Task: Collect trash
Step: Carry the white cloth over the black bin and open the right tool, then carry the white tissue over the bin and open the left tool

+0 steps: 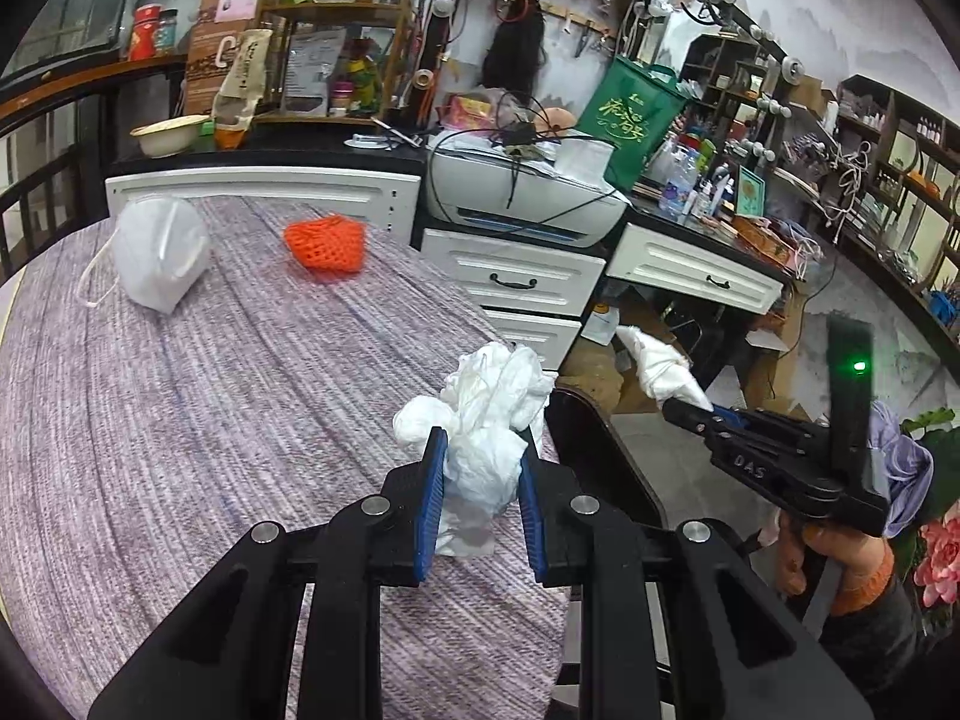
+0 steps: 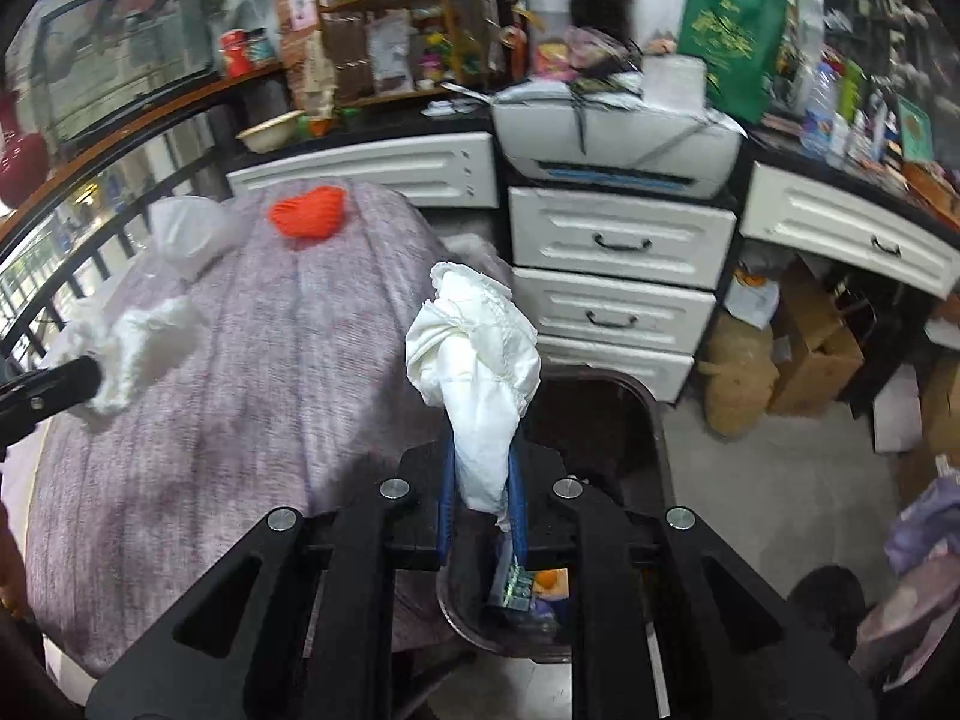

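My left gripper point(image 1: 482, 450) is shut on a crumpled white tissue point(image 1: 486, 414) just above the purple tablecloth point(image 1: 210, 420), near the table's right edge. My right gripper point(image 2: 483, 468) is shut on a second crumpled white tissue point(image 2: 474, 354) and holds it over a dark trash bin point(image 2: 630, 414) beside the table; it also shows in the left wrist view point(image 1: 690, 405) with its tissue point(image 1: 654, 363). A white face mask point(image 1: 159, 252) and an orange foam net point(image 1: 327, 243) lie on the far side of the table. The left-held tissue shows in the right wrist view point(image 2: 144, 342).
The bin holds some coloured packaging point(image 2: 528, 588). White drawer units point(image 2: 618, 276) and a printer point(image 1: 528, 192) stand behind the table. Cardboard boxes point(image 2: 816, 348) sit on the floor under the desk. A black railing point(image 2: 90, 252) runs along the left.
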Demonstrator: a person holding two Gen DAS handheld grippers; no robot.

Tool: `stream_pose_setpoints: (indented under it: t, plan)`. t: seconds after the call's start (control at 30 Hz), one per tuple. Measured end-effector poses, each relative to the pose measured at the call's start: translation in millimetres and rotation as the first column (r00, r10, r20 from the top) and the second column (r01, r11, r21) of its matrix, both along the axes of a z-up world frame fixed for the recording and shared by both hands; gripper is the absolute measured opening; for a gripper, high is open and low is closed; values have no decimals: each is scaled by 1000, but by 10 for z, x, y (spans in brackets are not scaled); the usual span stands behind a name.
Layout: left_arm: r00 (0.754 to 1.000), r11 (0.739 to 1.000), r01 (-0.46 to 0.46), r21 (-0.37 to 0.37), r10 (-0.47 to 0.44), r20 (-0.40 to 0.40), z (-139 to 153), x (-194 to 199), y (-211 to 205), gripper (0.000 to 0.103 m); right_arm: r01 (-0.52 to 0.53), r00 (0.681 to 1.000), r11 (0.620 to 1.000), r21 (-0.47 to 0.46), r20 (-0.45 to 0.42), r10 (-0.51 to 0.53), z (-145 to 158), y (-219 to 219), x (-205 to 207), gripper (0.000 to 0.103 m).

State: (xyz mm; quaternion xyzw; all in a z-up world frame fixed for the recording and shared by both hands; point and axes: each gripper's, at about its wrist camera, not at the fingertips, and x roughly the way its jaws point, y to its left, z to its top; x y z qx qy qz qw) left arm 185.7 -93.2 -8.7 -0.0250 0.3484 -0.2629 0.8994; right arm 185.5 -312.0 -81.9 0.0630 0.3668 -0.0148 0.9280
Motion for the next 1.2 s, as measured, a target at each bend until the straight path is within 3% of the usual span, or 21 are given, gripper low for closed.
stream_pose_setpoints:
  t: [0.33, 0.6, 0.67, 0.7, 0.8, 1.2]
  plan:
    - [999, 999, 49, 14, -49, -7, -11, -29, -216, 23, 90, 978, 996, 25, -192, -84, -751, -275, 235, 15]
    - [997, 997, 80, 19, -79, -21, -45, -34, -343, 23, 183, 944, 982, 44, -286, -163, -1090, -516, 313, 15]
    - [996, 996, 88, 20, -87, -23, -52, -42, -379, 23, 212, 934, 976, 45, -302, -189, -1154, -560, 319, 20]
    - [996, 996, 92, 21, -91, -23, -55, -48, -398, 23, 223, 930, 974, 45, -308, -199, -1176, -579, 321, 27]
    - [995, 995, 99, 25, -98, -26, -68, -58, -435, 23, 253, 923, 967, 34, -307, -231, -1193, -604, 289, 63]
    - [990, 991, 133, 26, -132, -46, -103, -70, -572, 23, 277, 947, 960, 46, -180, -265, -754, -646, 141, 74]
